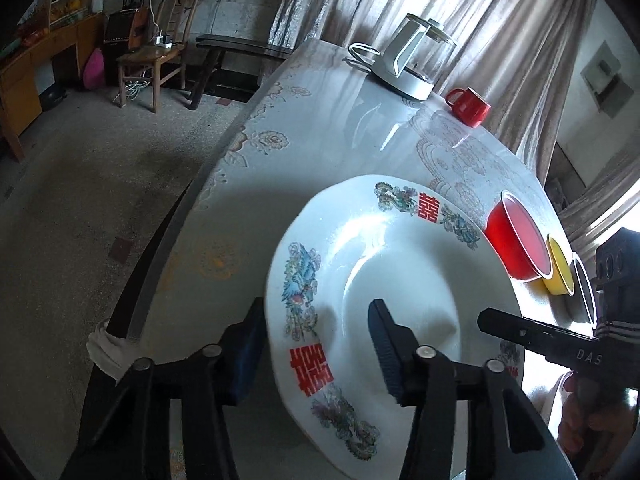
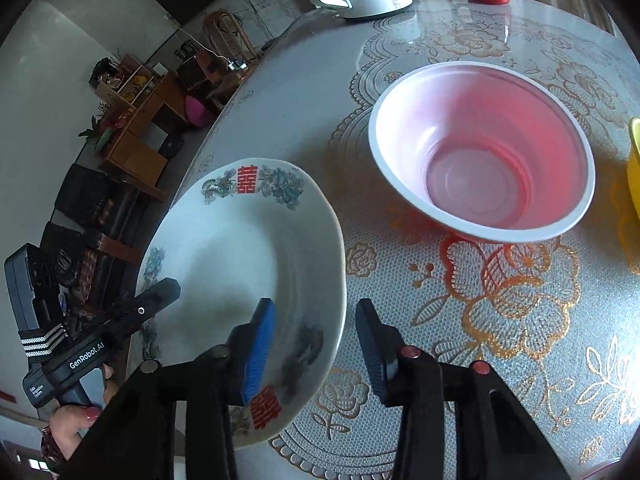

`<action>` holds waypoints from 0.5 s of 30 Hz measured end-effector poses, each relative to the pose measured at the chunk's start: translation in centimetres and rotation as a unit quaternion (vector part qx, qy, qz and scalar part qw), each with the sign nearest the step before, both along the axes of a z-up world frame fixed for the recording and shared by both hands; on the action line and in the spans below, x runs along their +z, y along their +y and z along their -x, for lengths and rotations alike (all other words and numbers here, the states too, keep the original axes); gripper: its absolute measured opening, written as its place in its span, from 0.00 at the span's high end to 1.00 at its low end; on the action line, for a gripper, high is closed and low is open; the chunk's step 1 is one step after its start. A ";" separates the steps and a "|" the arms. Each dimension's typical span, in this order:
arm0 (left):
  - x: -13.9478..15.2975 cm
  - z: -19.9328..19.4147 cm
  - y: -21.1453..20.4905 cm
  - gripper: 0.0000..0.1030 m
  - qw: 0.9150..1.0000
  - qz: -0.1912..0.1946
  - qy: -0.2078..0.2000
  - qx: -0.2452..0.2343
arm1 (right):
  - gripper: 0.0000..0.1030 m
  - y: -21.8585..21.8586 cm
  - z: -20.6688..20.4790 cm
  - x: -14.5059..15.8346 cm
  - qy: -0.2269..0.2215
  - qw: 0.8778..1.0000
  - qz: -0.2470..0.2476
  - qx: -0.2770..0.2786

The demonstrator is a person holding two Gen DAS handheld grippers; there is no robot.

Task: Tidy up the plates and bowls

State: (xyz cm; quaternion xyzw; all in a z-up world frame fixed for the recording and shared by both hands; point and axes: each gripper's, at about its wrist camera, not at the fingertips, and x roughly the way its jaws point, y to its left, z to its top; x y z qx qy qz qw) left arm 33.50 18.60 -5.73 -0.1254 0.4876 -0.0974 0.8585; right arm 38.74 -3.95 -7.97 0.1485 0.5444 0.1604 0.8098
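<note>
A white deep plate (image 1: 384, 264) with red characters and flower prints lies near the table's left edge. My left gripper (image 1: 316, 348) straddles its left rim, one finger outside the edge and one over the well. The pads are not pressing. My right gripper (image 2: 314, 352) straddles the opposite rim of the same plate (image 2: 240, 248), with a gap at the outer finger. Each gripper shows in the other's view. A red bowl (image 1: 516, 240) with a pale inside (image 2: 480, 152) stands just beyond the plate, with a yellow bowl (image 1: 560, 268) and a dark white-rimmed bowl (image 1: 584, 292) beside it.
A glass kettle on a white base (image 1: 416, 60) and a red mug (image 1: 468, 106) stand at the far end of the round table (image 1: 320, 100). The table's edge runs close along the plate's left side. Chairs, a bench and a desk stand on the floor beyond.
</note>
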 end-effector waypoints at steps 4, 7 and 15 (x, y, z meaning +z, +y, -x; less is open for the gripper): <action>-0.1 -0.4 -0.1 0.67 1.000 -0.019 0.001 -0.014 | 0.76 0.1 -0.2 0.0 -0.004 1.000 0.003 0.003; -0.2 -0.3 0.4 0.71 1.000 -0.012 -0.001 -0.012 | 0.77 0.5 -0.1 0.0 -0.011 1.000 0.012 0.018; 0.3 1.6 -0.6 0.71 0.999 -0.023 -0.018 -0.020 | 0.77 -0.1 1.2 0.6 -0.020 0.999 0.019 0.036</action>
